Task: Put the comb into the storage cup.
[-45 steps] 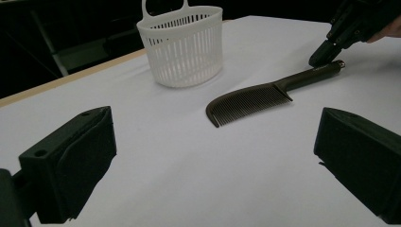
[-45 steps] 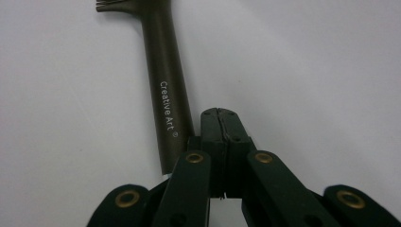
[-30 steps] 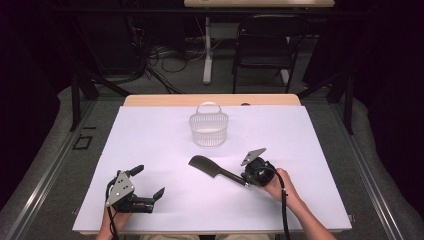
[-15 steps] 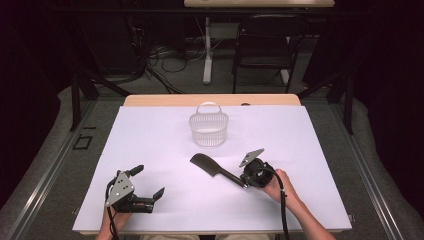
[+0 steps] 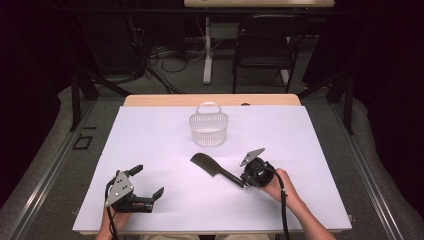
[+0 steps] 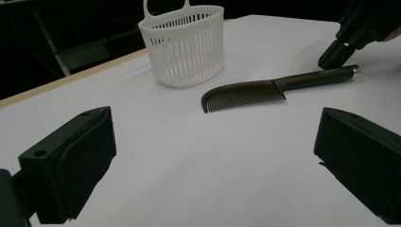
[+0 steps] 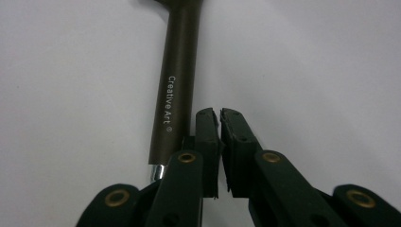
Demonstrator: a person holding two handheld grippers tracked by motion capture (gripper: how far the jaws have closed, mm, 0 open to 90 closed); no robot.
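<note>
A dark comb (image 5: 215, 169) lies flat on the white table (image 5: 310, 165), teeth end toward the basket. Its round handle (image 7: 177, 85) reads "Creative Art". My right gripper (image 5: 246, 181) sits low at the handle's end. In the right gripper view its jaws (image 7: 219, 113) stand just right of the handle with only a thin slit between them and nothing in it; they have just been opening slightly. The left gripper view shows the same right gripper (image 6: 327, 60) tipped down beside the comb (image 6: 265, 90). My left gripper (image 5: 147, 181) rests at the near left, open and empty (image 6: 213, 123).
A white slatted basket (image 5: 208, 127) with a loop handle stands upright behind the comb, also in the left gripper view (image 6: 184, 47). The table's wooden far edge (image 5: 210, 100) lies past it, with a chair and cables on the dark floor beyond.
</note>
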